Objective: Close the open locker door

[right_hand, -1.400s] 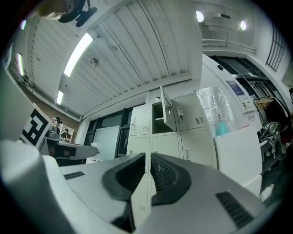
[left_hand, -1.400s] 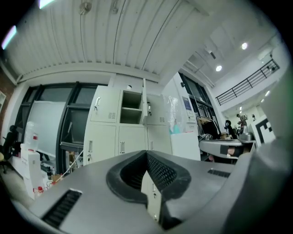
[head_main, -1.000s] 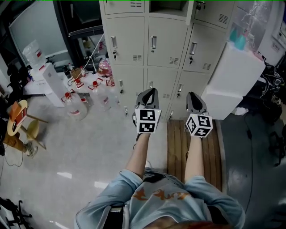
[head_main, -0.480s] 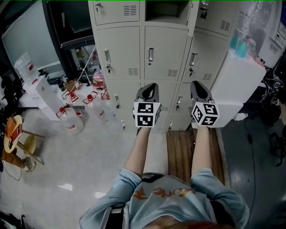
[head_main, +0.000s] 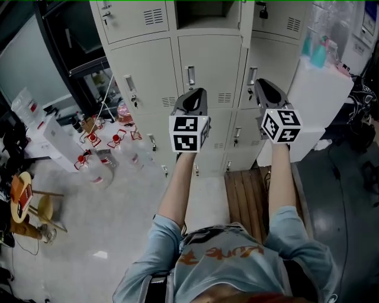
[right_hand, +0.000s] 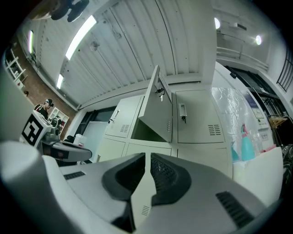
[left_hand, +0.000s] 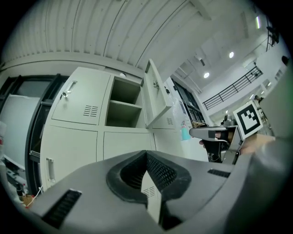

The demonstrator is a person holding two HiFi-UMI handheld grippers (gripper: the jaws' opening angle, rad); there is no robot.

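Note:
A bank of pale grey lockers (head_main: 195, 65) fills the top of the head view. One upper compartment (head_main: 204, 12) is open, and its door (head_main: 244, 15) shows edge-on at its right side. In the left gripper view the open compartment (left_hand: 123, 107) is straight ahead, with the door (left_hand: 155, 93) swung out to its right. The right gripper view has the same door (right_hand: 158, 109) angled toward me. My left gripper (head_main: 198, 93) and right gripper (head_main: 260, 84) are both raised in front of the middle lockers, below the open one and apart from it. Each is shut on nothing (left_hand: 146, 154) (right_hand: 147, 156).
Water bottles with red caps (head_main: 95, 160) stand on the floor at the left, beside a wooden stool (head_main: 23, 198). A white box (head_main: 317, 89) with a teal bottle (head_main: 317, 53) on it stands against the lockers at the right. A wooden pallet (head_main: 249, 189) lies under me.
Both grippers have risen and moved toward the lockers. The lockers now sit lower and larger in the head view. The jaws have stayed shut.

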